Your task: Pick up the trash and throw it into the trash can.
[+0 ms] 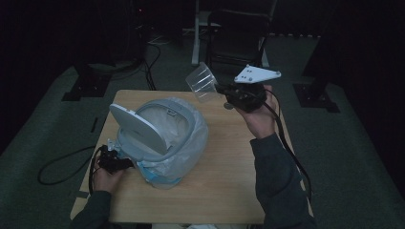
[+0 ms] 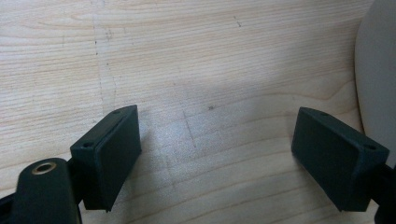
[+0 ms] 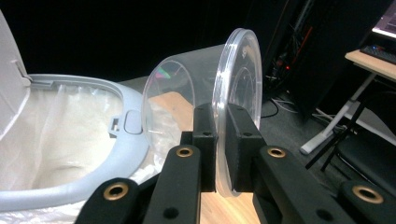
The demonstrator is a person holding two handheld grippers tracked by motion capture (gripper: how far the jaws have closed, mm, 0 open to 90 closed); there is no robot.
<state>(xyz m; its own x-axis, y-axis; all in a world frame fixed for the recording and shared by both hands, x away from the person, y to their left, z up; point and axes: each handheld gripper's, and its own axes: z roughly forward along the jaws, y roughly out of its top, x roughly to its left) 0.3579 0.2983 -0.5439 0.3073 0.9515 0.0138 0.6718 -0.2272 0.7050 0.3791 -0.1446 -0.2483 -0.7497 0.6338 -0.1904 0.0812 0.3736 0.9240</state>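
Clear plastic cup (image 3: 201,88) clamped in right hand-held gripper (image 3: 221,140); left hand-held gripper (image 2: 215,158) wide.

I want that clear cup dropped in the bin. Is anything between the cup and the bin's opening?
Nothing visible. The right gripper holds the cup above the table beyond the bin, whose lid stands open.

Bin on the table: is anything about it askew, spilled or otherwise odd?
The bin lies tipped on its side on the table, lid open, bag liner bunched around the rim. Nothing has spilled. The right gripper pinches a clear plastic cup sideways.
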